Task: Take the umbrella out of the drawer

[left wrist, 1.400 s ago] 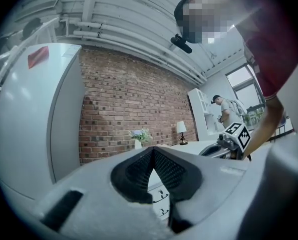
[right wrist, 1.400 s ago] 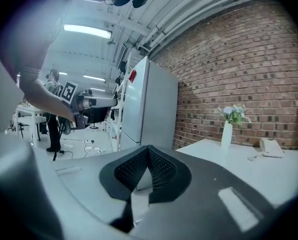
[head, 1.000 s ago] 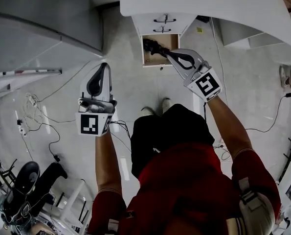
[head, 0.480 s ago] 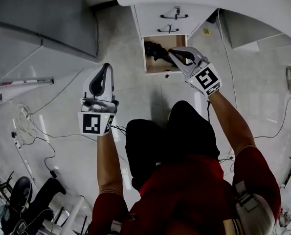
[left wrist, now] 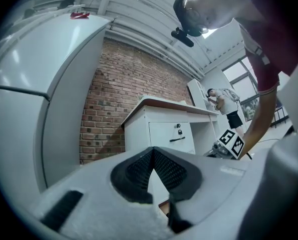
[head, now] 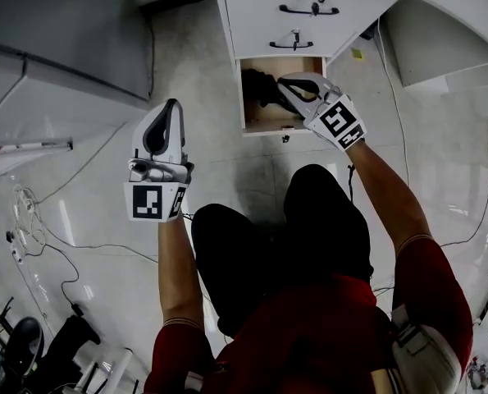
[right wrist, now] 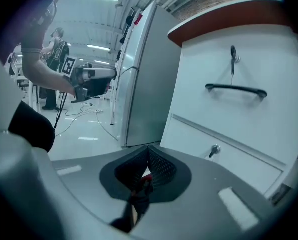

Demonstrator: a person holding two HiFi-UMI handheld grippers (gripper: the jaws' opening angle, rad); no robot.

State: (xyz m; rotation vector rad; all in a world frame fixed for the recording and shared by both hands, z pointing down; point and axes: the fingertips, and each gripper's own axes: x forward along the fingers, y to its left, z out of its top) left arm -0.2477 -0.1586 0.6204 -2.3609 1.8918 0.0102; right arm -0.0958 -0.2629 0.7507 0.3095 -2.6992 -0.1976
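The umbrella point(head: 261, 86) lies inside the open drawer point(head: 268, 127), not yet gripped. The right tongs point(head: 285, 81) over the drawer and the left tongs point(head: 173, 105), well left of it, are closed and empty.

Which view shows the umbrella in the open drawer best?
The head view: the black umbrella lies in plain sight inside the open wooden drawer. The right gripper view catches only a dark sliver between its jaws, possibly the umbrella. The left gripper view shows none of it.

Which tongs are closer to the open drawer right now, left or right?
Right. The right tongs have their tips over the open drawer, by the dark umbrella inside it. The left tongs hang well off to its left, over the floor.
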